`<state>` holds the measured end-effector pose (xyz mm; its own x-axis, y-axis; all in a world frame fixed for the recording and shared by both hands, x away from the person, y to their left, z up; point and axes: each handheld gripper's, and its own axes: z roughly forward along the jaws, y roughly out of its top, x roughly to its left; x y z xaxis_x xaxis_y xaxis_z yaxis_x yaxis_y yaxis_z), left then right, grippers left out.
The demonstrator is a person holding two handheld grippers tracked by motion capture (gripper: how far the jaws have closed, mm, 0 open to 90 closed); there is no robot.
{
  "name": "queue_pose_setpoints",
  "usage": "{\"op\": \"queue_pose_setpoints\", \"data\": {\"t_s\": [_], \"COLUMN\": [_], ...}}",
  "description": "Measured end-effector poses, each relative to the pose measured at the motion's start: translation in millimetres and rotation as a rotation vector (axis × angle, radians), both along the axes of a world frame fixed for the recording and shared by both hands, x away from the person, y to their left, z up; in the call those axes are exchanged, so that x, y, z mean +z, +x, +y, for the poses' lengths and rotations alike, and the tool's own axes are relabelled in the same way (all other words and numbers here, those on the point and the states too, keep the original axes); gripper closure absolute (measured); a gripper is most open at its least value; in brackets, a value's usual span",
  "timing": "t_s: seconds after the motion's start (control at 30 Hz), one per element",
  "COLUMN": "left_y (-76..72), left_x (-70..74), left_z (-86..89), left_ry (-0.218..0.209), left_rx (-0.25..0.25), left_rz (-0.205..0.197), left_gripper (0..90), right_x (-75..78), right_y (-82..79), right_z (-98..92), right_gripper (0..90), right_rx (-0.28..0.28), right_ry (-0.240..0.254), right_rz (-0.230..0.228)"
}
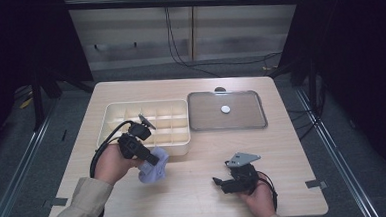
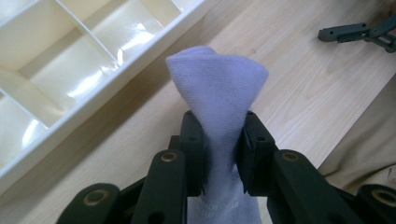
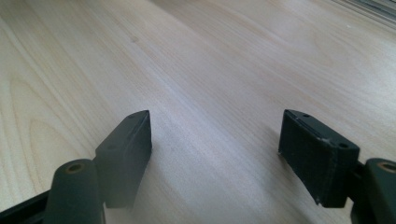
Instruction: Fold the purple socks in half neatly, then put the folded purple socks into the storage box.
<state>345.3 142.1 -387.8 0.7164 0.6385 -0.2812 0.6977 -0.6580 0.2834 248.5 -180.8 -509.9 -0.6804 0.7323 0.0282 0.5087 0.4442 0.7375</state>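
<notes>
Nearest the person, the right hand-held gripper [image 1: 224, 181] rests low on the counter [image 1: 283, 154], its jaws spread wide with nothing but bare wood between them in the right gripper view; it seems parked out of the way while the other hand works. Beside it, the left hand-held gripper [image 1: 156, 160] is closed narrow on a pale lilac cloth [image 1: 153, 170], probably a folded sock. In the left gripper view the pads [image 2: 192, 140] pinch the cloth [image 2: 219, 93] at its waist, so the upper part fans out beyond the jaw tips and the rest hangs back under the gripper. Such a mid-length pinch likely keeps the bundle compact enough to fit a small cell. The cloth hangs just short of the near wall of the cream divided box [image 1: 182, 139], slightly toward its right corner, apparently clear of the counter. Farther right, the clear lid [image 1: 252, 121] lies flat beside the box, leaving every compartment open from above; a small white disc [image 1: 225, 109] sits at its middle.
</notes>
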Motion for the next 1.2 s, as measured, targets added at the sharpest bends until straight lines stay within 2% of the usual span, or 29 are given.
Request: {"op": "queue_pose_setpoints", "data": {"t_s": [0.4,0.6,1.2], "left_y": [7.6,12.6,33.5], "left_x": [11.6,16.9,33.1], "left_z": [12.9,16.3,32.3], "left_ry": [-0.01,-0.006,-0.021], "left_rx": [0.037,0.033,0.078], "left_rz": [-0.01,-0.01,-0.014], "left_gripper": [74.0,74.0,73.9], "right_x": [0.0,0.0,-0.1], "right_y": [0.1,0.0,0.2], "right_z": [0.0,0.2,0.1], "right_gripper": [25.1,25.1,25.1], "right_rx": [0.0,-0.002,-0.001], "right_ry": [0.0,0.002,0.002], "right_rz": [0.0,0.0,-0.002]}}
